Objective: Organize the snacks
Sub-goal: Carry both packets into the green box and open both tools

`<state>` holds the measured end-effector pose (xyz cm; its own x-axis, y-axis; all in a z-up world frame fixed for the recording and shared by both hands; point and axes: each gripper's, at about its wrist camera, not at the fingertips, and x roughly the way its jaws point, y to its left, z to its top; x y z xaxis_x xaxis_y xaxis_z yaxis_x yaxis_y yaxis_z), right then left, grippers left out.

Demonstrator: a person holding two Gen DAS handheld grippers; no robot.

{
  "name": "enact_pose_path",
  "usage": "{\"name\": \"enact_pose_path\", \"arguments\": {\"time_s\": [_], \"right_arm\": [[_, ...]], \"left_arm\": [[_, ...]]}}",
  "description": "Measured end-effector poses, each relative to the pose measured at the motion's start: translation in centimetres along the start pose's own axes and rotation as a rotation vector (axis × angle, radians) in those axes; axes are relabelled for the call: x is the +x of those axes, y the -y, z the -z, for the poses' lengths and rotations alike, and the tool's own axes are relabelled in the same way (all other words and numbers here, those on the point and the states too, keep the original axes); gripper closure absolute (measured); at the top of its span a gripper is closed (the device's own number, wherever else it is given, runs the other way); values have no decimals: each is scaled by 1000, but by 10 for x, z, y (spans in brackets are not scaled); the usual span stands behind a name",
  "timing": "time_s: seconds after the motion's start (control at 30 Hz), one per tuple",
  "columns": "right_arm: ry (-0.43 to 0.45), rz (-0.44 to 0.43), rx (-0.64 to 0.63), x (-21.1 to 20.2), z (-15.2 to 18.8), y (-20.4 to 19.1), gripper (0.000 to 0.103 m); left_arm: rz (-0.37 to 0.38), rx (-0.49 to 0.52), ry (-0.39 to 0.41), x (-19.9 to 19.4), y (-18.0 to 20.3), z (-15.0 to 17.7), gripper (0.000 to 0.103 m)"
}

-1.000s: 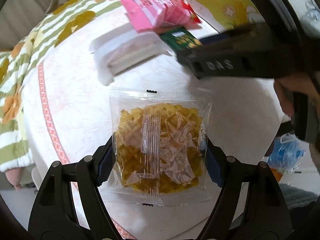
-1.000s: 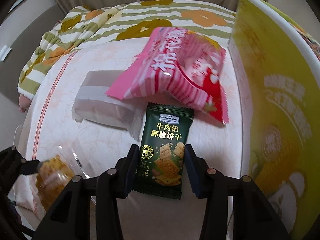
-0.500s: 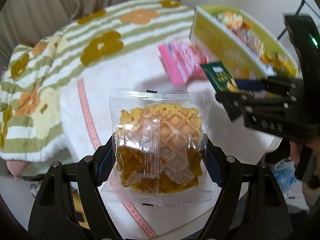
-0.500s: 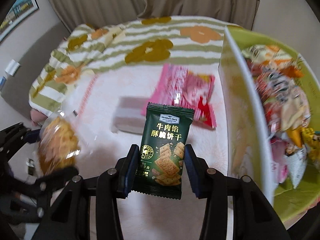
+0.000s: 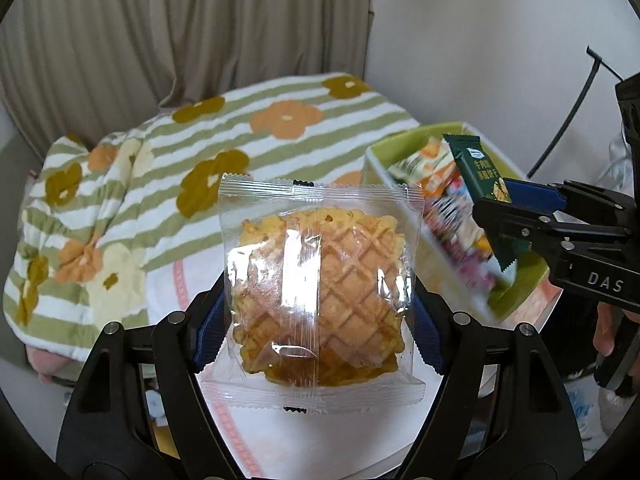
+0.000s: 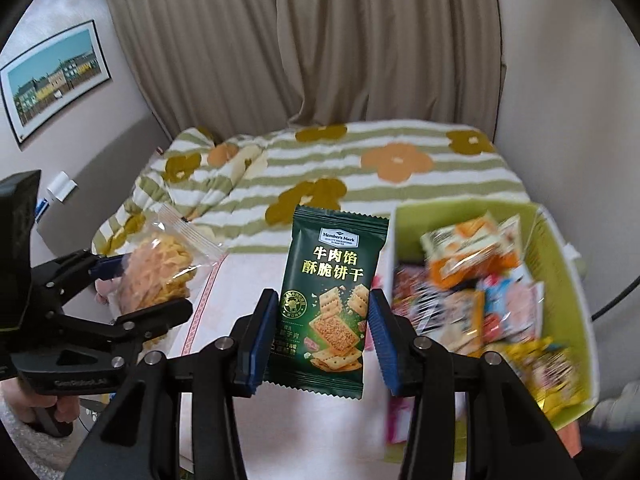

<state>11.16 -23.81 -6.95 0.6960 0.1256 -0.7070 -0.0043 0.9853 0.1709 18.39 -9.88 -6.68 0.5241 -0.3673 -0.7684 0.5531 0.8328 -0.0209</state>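
My left gripper [image 5: 316, 320] is shut on a clear packet holding a golden waffle [image 5: 320, 292], lifted above the table. The same waffle packet [image 6: 160, 276] appears at the left of the right wrist view. My right gripper [image 6: 322, 340] is shut on a dark green cracker packet [image 6: 330, 300] with its blue pads on both edges. That green packet [image 5: 482, 188] shows at the right of the left wrist view, over the lime-green box [image 5: 520, 292]. The lime-green box [image 6: 560, 264] stands at the right, with several snack packets inside.
A bed with a green-striped flowered blanket [image 6: 360, 160] lies behind the white table [image 6: 224, 312]. Beige curtains [image 5: 200, 32] hang at the back. A framed picture [image 6: 52, 76] is on the left wall. A hand [image 6: 60, 412] holds the left gripper's handle.
Both grippers rose from the tabletop with their packets and tilted up. The pink bag and white wrapper have dropped out of sight. The box's inside now shows.
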Motion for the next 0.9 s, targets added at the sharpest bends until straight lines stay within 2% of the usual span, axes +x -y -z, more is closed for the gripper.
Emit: {"name": "enact_pose_path", "arguments": {"time_s": [0.23, 0.43, 0.6, 0.77, 0.83, 0.87, 0.9], "right_arm": [[25, 17, -29, -37, -12, 81, 61], [6, 27, -19, -49, -7, 149, 61], [-31, 11, -4, -43, 0, 184, 61], [-48, -7, 24, -37, 7, 205, 61], [-49, -11, 40, -36, 11, 209, 61], [-48, -12, 45, -37, 12, 212, 61], [-50, -12, 52, -35, 13, 213, 61]], "left_arm": [[66, -71, 3, 21, 82, -32, 28], [99, -111, -24, 52, 146, -44, 28], [104, -116, -86, 81, 185, -43, 28], [68, -75, -118, 101, 206, -41, 26], [56, -62, -128, 106, 210, -40, 17], [43, -52, -129, 108, 212, -39, 4], [31, -46, -126, 109, 210, -39, 0]]}}
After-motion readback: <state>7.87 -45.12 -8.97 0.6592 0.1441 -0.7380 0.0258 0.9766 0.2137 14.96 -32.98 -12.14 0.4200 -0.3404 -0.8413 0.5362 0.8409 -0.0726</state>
